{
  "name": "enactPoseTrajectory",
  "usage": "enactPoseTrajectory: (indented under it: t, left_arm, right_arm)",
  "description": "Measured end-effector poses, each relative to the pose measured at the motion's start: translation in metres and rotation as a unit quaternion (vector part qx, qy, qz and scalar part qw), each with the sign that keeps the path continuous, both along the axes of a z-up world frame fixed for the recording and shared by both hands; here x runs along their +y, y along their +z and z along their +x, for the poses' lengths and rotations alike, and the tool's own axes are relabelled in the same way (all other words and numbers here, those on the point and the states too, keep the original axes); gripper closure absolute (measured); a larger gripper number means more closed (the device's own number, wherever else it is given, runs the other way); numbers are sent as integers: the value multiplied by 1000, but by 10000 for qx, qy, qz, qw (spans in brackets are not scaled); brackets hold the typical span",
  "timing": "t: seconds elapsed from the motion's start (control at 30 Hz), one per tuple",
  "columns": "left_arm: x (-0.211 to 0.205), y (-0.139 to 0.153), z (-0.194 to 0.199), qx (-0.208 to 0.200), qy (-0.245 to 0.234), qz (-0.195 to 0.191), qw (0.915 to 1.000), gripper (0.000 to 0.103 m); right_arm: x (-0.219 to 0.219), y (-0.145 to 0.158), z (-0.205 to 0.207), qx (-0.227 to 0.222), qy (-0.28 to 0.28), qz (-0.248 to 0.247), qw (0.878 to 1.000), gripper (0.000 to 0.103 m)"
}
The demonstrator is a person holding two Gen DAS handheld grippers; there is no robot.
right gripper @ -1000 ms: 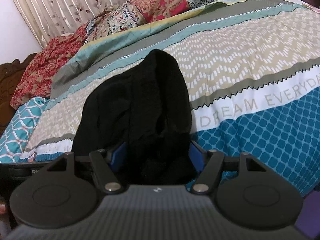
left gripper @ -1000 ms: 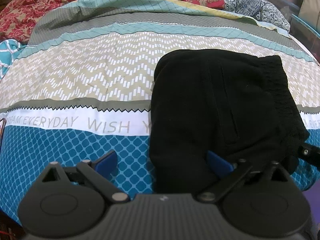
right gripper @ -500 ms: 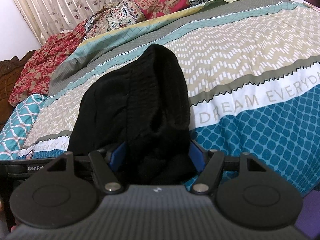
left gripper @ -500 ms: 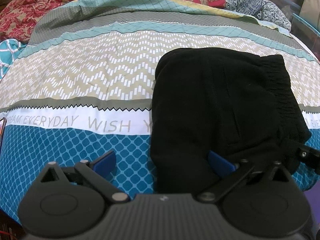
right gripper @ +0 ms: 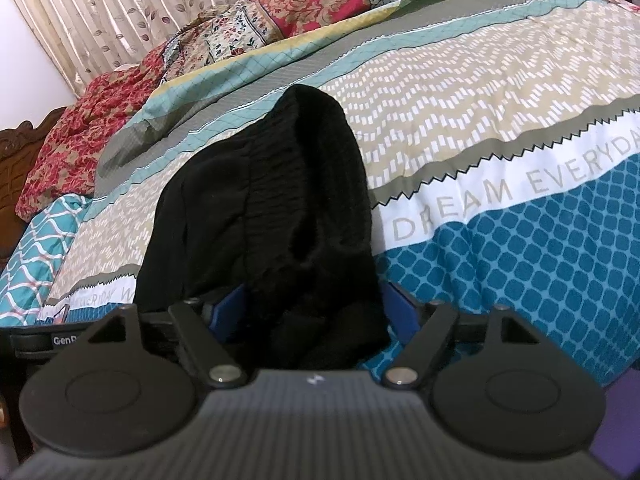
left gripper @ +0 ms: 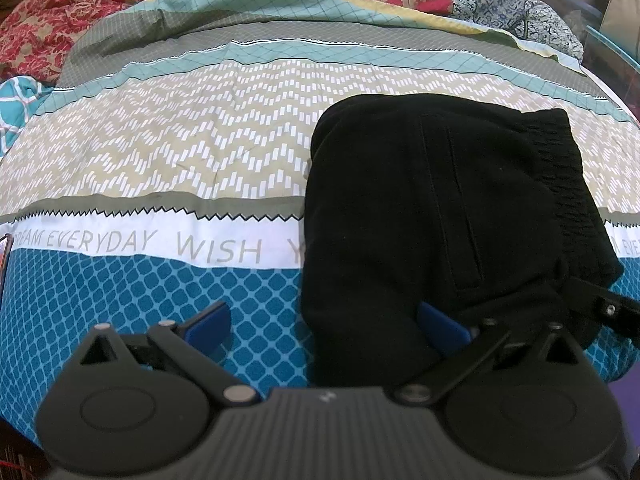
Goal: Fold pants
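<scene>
Black pants (left gripper: 420, 216) lie folded into a compact bundle on the patterned bedspread (left gripper: 160, 152), with the elastic waistband along the bundle's right side. My left gripper (left gripper: 324, 326) is open wide at the bundle's near left edge, its left pad (left gripper: 208, 322) over bare bedspread and its right pad over the black cloth. In the right wrist view the pants (right gripper: 272, 200) run away from me. My right gripper (right gripper: 314, 306) straddles their near end; its jaws are opening, with bunched cloth between them and the right pad (right gripper: 400, 304) drawing clear.
Crumpled red floral and blue patterned bedding (right gripper: 304, 4) is piled along the far side of the bed, in front of a leaf-print curtain (right gripper: 120, 4). A carved wooden headboard (right gripper: 16, 152) stands at the left. The bedspread stretches flat to the right of the pants.
The right gripper's jaws have spread a little wider around the near end of the pants. The left gripper and the bundle stay where they were.
</scene>
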State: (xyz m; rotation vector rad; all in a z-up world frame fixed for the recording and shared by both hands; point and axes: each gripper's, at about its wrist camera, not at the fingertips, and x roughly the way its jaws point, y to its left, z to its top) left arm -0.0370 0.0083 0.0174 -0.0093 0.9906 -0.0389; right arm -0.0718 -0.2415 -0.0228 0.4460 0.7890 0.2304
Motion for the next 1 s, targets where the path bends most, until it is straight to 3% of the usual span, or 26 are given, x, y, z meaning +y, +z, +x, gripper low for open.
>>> enactPoseTrajectory:
  t: [0.53,0.8,1.0]
  left_arm:
    - [1,3,-4,-60,10,-9,10000,0]
    - [-7,29,-29,-506,-137,586,9969,0]
    - [2,40,-41,-530,-49,605,9968,0]
  right_arm:
    - [-4,14,-15,-207,-116,-117,9996,25]
    - [-4,20,-20,-275,-125,-97,9995,25]
    - [2,25,-24,-365,-89,-100,9992,25]
